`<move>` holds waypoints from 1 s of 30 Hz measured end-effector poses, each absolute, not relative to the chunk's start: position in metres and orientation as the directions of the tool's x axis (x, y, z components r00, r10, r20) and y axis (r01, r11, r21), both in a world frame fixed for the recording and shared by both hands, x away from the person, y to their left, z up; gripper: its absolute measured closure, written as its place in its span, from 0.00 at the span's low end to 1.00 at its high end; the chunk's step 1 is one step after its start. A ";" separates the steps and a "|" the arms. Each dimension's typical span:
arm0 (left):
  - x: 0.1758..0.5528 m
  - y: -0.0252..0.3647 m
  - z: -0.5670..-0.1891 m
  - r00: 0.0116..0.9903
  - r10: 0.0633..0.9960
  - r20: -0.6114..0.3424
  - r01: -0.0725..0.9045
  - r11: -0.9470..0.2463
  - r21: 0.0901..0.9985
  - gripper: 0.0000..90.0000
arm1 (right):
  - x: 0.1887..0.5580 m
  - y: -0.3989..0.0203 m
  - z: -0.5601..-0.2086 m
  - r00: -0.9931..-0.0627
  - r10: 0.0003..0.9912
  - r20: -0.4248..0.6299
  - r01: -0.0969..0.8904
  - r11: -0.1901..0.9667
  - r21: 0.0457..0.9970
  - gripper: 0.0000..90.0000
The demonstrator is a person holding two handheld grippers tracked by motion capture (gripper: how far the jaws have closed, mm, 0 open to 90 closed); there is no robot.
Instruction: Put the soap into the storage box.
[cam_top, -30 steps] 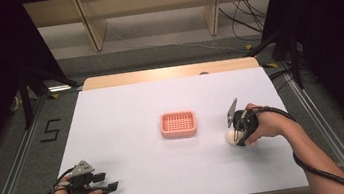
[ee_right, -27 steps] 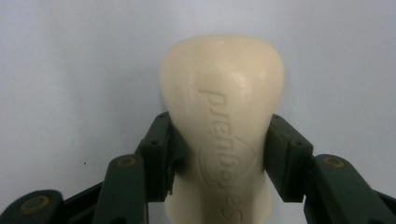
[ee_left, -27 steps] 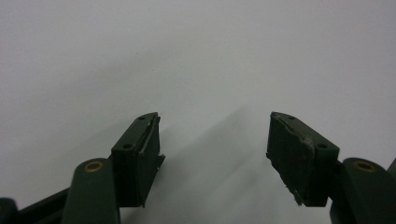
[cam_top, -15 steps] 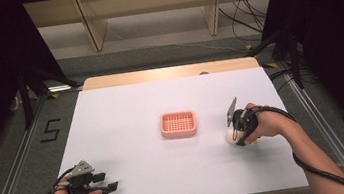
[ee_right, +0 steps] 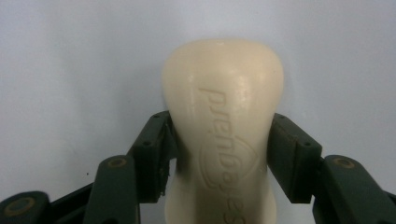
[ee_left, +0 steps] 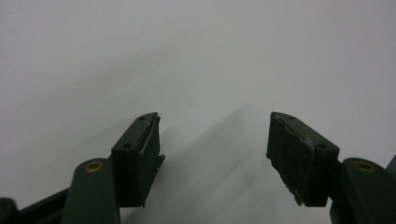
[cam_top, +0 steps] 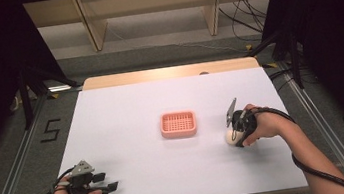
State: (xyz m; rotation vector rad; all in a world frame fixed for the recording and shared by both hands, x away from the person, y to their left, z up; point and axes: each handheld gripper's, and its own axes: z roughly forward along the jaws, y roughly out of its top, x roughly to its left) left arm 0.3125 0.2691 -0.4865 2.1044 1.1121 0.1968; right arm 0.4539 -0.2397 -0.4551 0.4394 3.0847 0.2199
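the soap bar (ee_right: 223, 126), lying near the counter's (cam_top: 126, 113) right edge, looks hard, light and slippery, so the right gripper's (ee_right: 219, 154) just-loosened fingers (ee_right: 292, 156) flank its narrow waist; the left gripper's (ee_left: 212, 154) fingers gape empty.

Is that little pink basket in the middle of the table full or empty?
Empty. The high view looks down into the pink basket and its grid floor is bare; the cream soap bar lies outside it.
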 end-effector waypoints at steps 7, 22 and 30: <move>0.312 0.269 -0.486 0.610 0.769 -0.192 0.654 -0.352 0.669 0.38 | 0.452 -0.236 -0.455 -0.961 0.276 -0.016 0.273 0.955 0.119 0.52; 0.313 0.269 -0.487 0.610 0.768 -0.193 0.654 -0.351 0.671 0.38 | 0.450 -0.237 -0.451 -0.945 0.327 -0.002 0.324 0.936 0.142 0.56; 0.313 0.270 -0.486 0.615 0.766 -0.186 0.652 -0.362 0.667 0.38 | 0.451 -0.234 -0.444 -0.943 0.333 -0.006 0.329 0.935 0.132 0.56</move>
